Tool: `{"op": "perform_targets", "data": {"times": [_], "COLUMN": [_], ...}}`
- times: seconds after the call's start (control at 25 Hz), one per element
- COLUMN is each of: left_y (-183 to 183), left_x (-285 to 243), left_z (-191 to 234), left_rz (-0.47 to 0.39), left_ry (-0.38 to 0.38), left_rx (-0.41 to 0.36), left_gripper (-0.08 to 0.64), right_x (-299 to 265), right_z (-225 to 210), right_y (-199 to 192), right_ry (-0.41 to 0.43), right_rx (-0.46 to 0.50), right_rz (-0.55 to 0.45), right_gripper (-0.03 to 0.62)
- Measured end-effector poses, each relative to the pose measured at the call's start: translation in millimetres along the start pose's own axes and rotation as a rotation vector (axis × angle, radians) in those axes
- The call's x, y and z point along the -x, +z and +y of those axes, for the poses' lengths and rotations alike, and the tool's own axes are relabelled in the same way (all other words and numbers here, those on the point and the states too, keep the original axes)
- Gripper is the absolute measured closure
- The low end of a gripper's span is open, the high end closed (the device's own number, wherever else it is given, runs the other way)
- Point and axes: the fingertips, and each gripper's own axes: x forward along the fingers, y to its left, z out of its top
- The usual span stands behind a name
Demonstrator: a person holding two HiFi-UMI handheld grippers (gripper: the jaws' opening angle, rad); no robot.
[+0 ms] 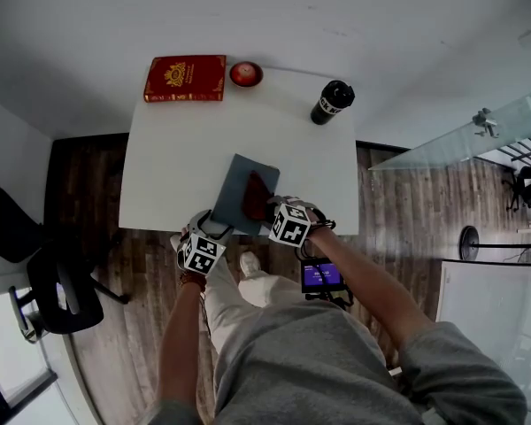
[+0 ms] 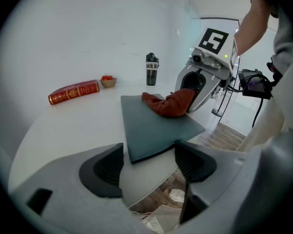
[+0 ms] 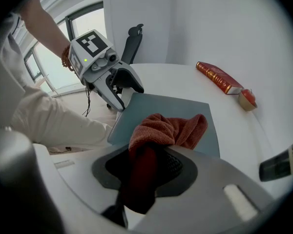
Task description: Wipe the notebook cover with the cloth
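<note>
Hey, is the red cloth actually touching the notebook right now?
Touching. The left gripper view shows the cloth lying directly on the notebook cover, with no gap beneath it.

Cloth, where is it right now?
In the head view the cloth lies on the notebook at the table's near edge, clamped in the right hand-held gripper.

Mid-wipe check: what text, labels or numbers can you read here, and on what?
Nothing reads in full.
Black cylindrical bottle: white lettering, too blurred to quote.
Red hardcover book: gold emblem and print, too small.
Small purple-lit screen: unreadable.
Black-and-white marker cube: square pattern, no words.
Grey notebook cover, rust-red terry cloth: no print seen.
</note>
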Motion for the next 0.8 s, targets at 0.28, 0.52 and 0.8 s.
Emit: {"op": "perform_targets", "data": {"times": [0.28,0.52,0.8], "left_y": [0.1,-0.2,0.2], "left_x": [0.3,0.3,0.0], "left_z": [0.4,0.0,0.8], "left_rz": [-0.001,0.000,-0.005], "left_ry": [0.002,0.002,0.004], "left_rx": [0.000,0.002,0.000], "left_gripper": [0.238,0.238,0.239], "right_x": [-1.0,-2.2,-4.9], "right_z": [16.6,31.9,53.0], "right_y": [5.2,9.8,17.6], "right_ry": [0.038,0.072,0.127], "right_rx": [0.037,0.091,0.135], "right_rz": [-0.004,-0.008,-0.013], "right_gripper": [0.463,0.462,0.463]}}
